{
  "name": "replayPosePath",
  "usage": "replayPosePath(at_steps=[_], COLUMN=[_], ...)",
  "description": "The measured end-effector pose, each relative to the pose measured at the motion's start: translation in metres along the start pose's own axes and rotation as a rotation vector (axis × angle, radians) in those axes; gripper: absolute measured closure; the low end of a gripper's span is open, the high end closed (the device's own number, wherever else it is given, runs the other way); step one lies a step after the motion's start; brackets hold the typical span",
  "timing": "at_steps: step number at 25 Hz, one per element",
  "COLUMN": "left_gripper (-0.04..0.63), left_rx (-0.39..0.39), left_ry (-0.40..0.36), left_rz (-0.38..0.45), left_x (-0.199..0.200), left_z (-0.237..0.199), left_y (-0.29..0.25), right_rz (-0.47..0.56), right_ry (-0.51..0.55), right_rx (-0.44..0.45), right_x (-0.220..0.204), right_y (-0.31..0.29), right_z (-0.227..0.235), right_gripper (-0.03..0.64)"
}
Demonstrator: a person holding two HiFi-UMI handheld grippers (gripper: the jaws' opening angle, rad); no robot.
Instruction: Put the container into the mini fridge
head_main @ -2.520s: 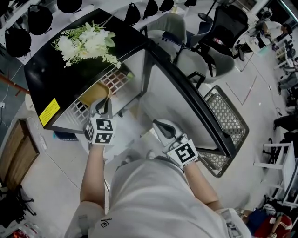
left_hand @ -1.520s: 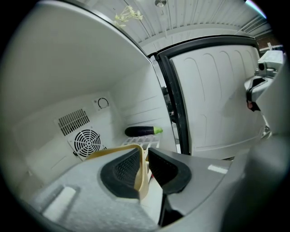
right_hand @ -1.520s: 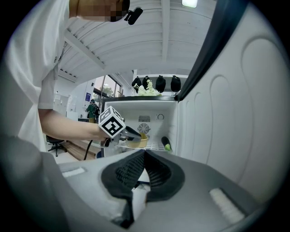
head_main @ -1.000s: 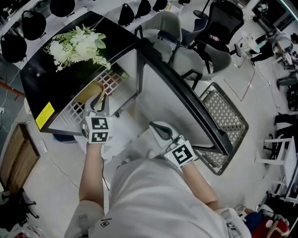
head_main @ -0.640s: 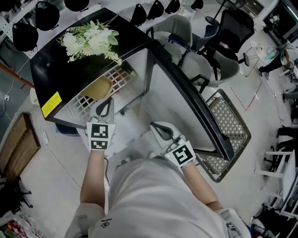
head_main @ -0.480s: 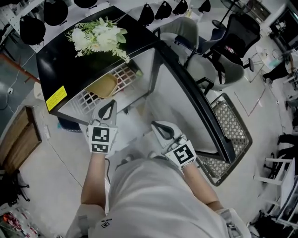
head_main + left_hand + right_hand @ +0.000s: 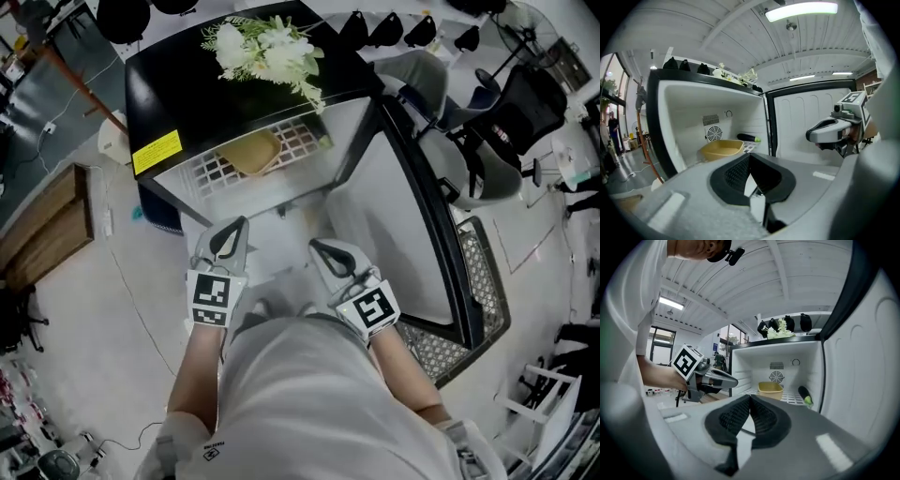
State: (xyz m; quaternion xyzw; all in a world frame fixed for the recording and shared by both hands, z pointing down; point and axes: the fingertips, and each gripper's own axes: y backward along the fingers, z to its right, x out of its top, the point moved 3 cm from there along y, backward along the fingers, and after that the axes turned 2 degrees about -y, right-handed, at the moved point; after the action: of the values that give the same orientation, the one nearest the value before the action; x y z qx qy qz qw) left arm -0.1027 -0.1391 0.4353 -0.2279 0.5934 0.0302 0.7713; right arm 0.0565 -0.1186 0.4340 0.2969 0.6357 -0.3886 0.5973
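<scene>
The yellow container (image 7: 251, 152) sits on the white wire shelf (image 7: 211, 172) inside the open black mini fridge (image 7: 187, 94). It also shows in the left gripper view as the yellow container (image 7: 721, 149) and in the right gripper view as the yellow container (image 7: 770, 389). My left gripper (image 7: 238, 226) hangs shut and empty in front of the fridge opening, clear of the shelf. My right gripper (image 7: 318, 247) is beside it, also shut on nothing. The left gripper (image 7: 750, 157) and the right gripper (image 7: 750, 398) both point into the fridge.
White flowers (image 7: 267, 47) lie on the fridge top. The fridge door (image 7: 441, 234) stands open at the right. A dark green vegetable (image 7: 804, 394) lies on the shelf's right side. A wire mesh basket (image 7: 483, 281) and office chairs (image 7: 497, 122) are at the right, and a wooden board (image 7: 47, 225) at the left.
My left gripper has drawn back from the shelf toward the person. The yellow container stays on the shelf. The head view has shifted, so the fridge now sits further right.
</scene>
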Motion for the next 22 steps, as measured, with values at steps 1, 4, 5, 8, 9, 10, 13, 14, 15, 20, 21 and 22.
replayPosePath(at_steps=[1, 4, 5, 8, 9, 10, 13, 14, 15, 20, 21, 22], left_gripper=[0.588, 0.588, 0.588, 0.588, 0.588, 0.588, 0.588, 0.588, 0.588, 0.588, 0.588, 0.588], left_rx=[0.014, 0.053, 0.065, 0.100, 0.111, 0.122, 0.156, 0.171, 0.185, 0.221, 0.225, 0.230], left_ry=[0.008, 0.030, 0.036, 0.053, 0.061, 0.071, 0.095, 0.102, 0.109, 0.142, 0.147, 0.151], left_rz=[0.000, -0.001, -0.003, -0.017, -0.023, -0.027, -0.030, -0.030, -0.028, -0.004, 0.002, 0.008], left_x=[-0.002, -0.007, -0.010, -0.020, -0.024, -0.028, -0.037, -0.040, -0.042, -0.046, -0.046, -0.046], left_z=[-0.001, -0.005, -0.007, -0.015, -0.018, -0.020, -0.029, -0.032, -0.036, -0.052, -0.054, -0.056], left_y=[0.007, 0.029, 0.036, 0.057, 0.064, 0.070, 0.089, 0.095, 0.100, 0.119, 0.123, 0.126], right_rz=[-0.004, -0.019, -0.021, -0.025, -0.024, -0.022, -0.023, -0.026, -0.028, -0.025, -0.027, -0.027], right_ry=[0.000, -0.001, -0.001, 0.002, 0.001, 0.001, 0.002, 0.005, 0.009, 0.040, 0.043, 0.046], right_rx=[0.016, 0.054, 0.064, 0.097, 0.107, 0.117, 0.141, 0.150, 0.160, 0.204, 0.212, 0.222], right_x=[0.000, -0.003, -0.003, -0.002, -0.001, 0.001, 0.004, 0.005, 0.005, 0.011, 0.012, 0.012], right_y=[-0.002, -0.008, -0.010, -0.019, -0.023, -0.026, -0.035, -0.038, -0.042, -0.059, -0.063, -0.066], right_z=[-0.003, -0.010, -0.013, -0.022, -0.026, -0.029, -0.039, -0.042, -0.046, -0.065, -0.069, -0.074], right_gripper=[0.614, 0.614, 0.614, 0.614, 0.614, 0.614, 0.614, 0.614, 0.614, 0.614, 0.614, 0.614])
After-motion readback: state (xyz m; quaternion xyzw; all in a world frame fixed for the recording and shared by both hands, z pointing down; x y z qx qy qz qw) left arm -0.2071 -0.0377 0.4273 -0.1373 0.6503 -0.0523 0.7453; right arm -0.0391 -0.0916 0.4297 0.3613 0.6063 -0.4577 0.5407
